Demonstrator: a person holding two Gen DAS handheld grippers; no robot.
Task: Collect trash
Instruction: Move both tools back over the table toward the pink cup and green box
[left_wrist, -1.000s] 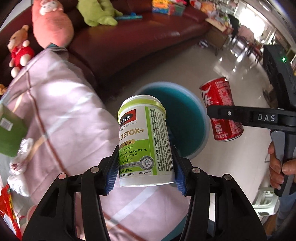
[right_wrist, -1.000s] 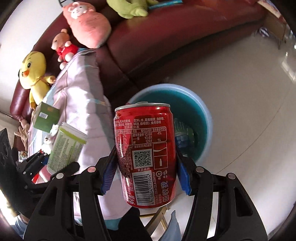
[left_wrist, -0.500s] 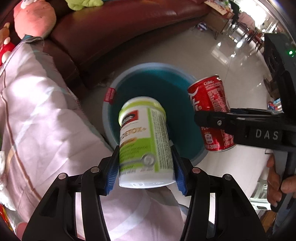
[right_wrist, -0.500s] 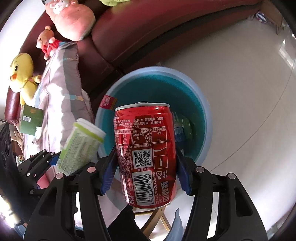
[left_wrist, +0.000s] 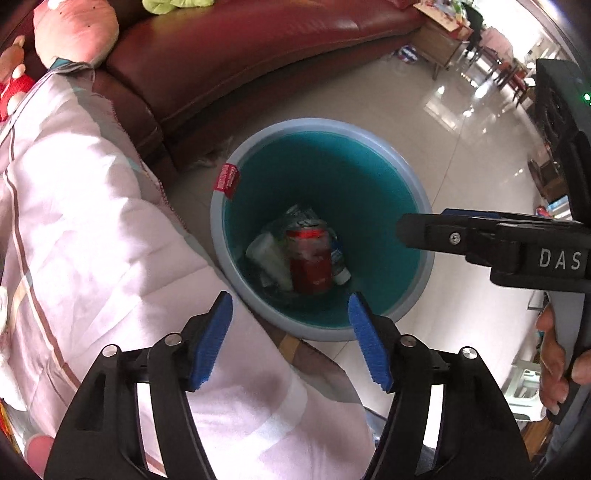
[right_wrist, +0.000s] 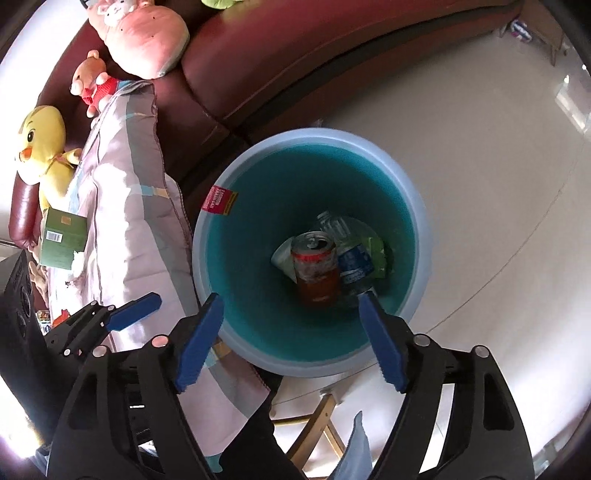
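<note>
- my left gripper (left_wrist: 290, 341) hangs above the teal bin (left_wrist: 413, 295), its blue fingers (left_wrist: 212, 339) spread wide with nothing between them.
- my right gripper (right_wrist: 291, 343) hangs over the same bin (right_wrist: 417, 295), fingers (right_wrist: 382, 343) likewise apart and empty.
- the red soda can (right_wrist: 316, 267) lies at the bottom of the bin (blurred), touching a white tub (left_wrist: 267, 256) on one side and a clear plastic bottle (right_wrist: 352, 264) on the other.
- the bin stands on the pale tiled floor (right_wrist: 480, 166), just beside a pink quilt (left_wrist: 85, 221) and a dark red sofa (left_wrist: 258, 48).
</note>
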